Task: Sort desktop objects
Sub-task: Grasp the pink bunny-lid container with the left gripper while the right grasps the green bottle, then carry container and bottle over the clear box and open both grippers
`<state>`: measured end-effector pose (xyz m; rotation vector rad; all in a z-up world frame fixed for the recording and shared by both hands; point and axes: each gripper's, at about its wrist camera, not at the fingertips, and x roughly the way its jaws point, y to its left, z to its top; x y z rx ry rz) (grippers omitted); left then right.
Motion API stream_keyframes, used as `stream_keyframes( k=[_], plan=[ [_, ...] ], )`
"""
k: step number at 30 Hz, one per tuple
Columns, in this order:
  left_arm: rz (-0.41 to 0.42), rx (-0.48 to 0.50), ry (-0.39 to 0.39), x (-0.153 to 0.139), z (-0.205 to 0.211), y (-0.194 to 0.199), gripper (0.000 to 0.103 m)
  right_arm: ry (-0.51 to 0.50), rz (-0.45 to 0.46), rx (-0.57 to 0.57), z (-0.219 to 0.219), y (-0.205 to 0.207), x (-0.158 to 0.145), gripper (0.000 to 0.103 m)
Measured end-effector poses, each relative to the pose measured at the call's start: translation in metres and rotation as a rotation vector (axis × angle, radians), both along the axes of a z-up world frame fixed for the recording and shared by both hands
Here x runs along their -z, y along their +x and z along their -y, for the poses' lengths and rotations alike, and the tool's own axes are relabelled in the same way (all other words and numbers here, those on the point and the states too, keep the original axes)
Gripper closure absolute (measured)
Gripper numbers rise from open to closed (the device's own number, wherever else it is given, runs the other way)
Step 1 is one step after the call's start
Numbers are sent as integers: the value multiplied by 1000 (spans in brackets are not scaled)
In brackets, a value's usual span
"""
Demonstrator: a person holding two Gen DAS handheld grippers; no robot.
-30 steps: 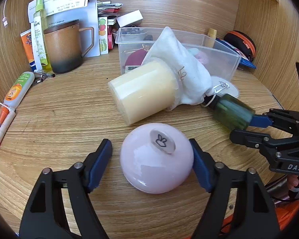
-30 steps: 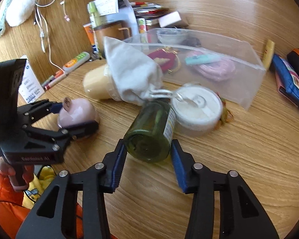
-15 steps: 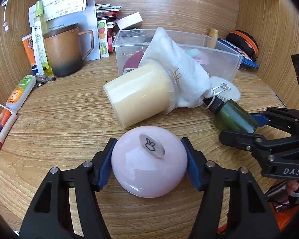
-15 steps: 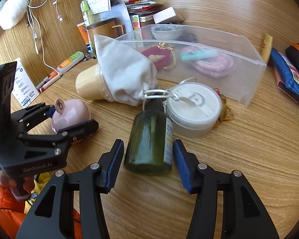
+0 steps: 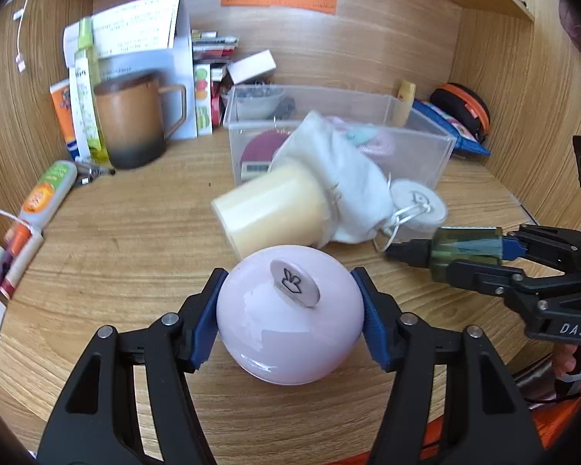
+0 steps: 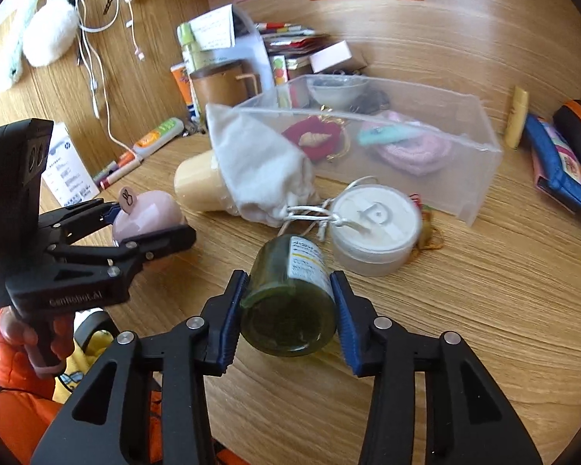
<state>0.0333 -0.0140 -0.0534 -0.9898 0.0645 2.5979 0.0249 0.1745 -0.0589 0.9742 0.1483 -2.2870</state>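
Note:
My left gripper (image 5: pixel 290 310) is shut on a round pink jar (image 5: pixel 286 314) with a rabbit tag on its lid, held just above the desk; it also shows in the right wrist view (image 6: pixel 147 217). My right gripper (image 6: pixel 288 306) is shut on a dark green glass bottle (image 6: pixel 288 294), lying sideways in the jaws and lifted off the desk; in the left wrist view the bottle (image 5: pixel 457 252) points its black cap left. A clear plastic bin (image 6: pixel 387 131) with small items stands behind.
A cream cylinder (image 5: pixel 271 205) half inside a white cloth pouch (image 5: pixel 341 174) lies mid-desk, next to a round white tin (image 6: pixel 372 224). A brown mug (image 5: pixel 131 124), tubes and boxes stand at the back left. A blue pouch (image 6: pixel 561 170) lies at right.
My left gripper closed on the pink jar and raised it. My right gripper closed on the green bottle and pulled it back and up, away from the white tin and pouch.

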Motion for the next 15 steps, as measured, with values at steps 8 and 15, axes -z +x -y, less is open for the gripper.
stream_keyframes(
  k=[8, 15],
  plan=[
    [-54, 20, 15, -21, -2, -2, 40, -64, -54, 29, -21, 3, -24, 65],
    [-74, 17, 3, -35, -3, -16, 40, -85, -76, 88, -30, -13, -42, 64]
  ],
)
